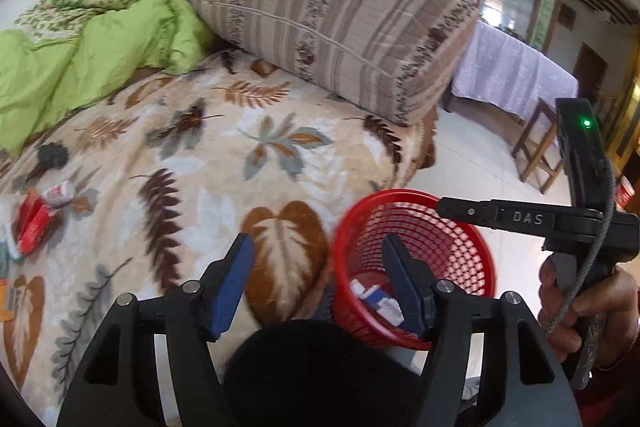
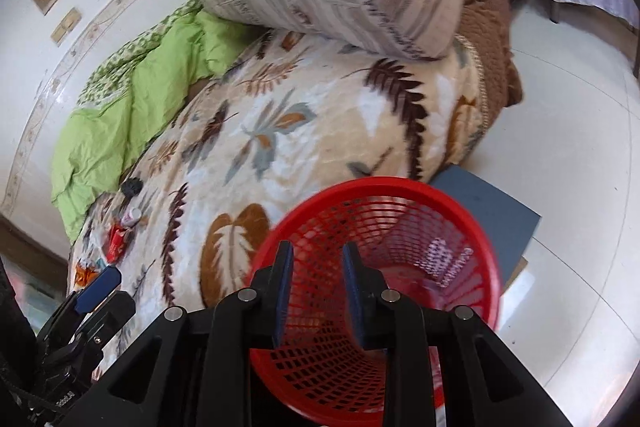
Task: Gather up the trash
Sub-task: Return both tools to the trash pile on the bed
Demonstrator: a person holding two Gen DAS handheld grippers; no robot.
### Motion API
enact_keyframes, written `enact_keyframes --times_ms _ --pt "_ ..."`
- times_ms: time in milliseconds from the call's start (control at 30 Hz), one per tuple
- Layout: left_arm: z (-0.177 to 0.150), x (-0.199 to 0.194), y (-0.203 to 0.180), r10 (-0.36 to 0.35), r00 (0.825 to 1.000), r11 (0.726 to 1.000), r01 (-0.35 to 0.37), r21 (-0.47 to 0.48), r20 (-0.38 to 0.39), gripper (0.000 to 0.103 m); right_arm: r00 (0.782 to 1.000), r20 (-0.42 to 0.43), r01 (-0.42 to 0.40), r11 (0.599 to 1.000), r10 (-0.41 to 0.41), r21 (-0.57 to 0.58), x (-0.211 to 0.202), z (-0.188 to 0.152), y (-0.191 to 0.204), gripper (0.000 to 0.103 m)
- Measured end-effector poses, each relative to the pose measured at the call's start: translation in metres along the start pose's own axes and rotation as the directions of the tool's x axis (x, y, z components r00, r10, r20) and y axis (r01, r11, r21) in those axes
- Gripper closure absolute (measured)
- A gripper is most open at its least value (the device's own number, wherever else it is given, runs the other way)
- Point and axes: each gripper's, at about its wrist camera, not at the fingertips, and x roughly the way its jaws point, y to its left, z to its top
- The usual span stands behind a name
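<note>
The red mesh wastebasket sits at the near edge of the bed, beside the leaf-patterned blanket, tilted with its open mouth toward the cameras. In the left wrist view some white and blue packets lie at its bottom.

The right gripper reaches into the mouth of the basket, over the near rim; its blue-padded jaws stand a little apart, with only mesh seen between them, and whether a pad touches the rim cannot be told. A hand holds its handle at the right edge of the left wrist view.

The left gripper has its jaws wide apart with nothing in them; one pad is over the blanket, the other in front of the basket's mouth.

Further up the blanket, well apart from the basket, lie more scraps: a red wrapper, a small white bottle with red print just beside it, and a dark fuzzy ball near them. A striped cushion rests at the far end of the bed next to a crumpled green quilt. A grey board lies on the pale tiled floor behind the basket.
</note>
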Motion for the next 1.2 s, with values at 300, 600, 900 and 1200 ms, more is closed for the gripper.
enact_keyframes --times_ms 300,600,900,1200 --pt "-0.026 -0.043 0.084 0.170 0.985 0.970 -0.165 -0.176 0.011 0.037 0.992 -0.061 -0.125 0.969 0.114 -0.212 0.040 -0.007 0.096 0.066" --pt "-0.081 -0.093 0.178 0.389 0.920 0.846 -0.374 -0.379 -0.040 0.036 0.951 -0.207 -0.295 0.869 0.229 -0.397 0.092 -0.040 0.209 0.062" --pt "-0.128 -0.120 0.255 0.564 0.815 0.640 -0.535 -0.551 -0.137 0.036 0.887 -0.356 -0.406 0.864 0.293 -0.299 0.159 -0.047 0.286 0.060" --pt "-0.143 -0.121 0.277 0.564 0.814 0.588 -0.516 -0.624 -0.142 0.036 0.848 -0.416 -0.407 0.906 0.328 -0.117 0.234 -0.039 0.342 0.060"
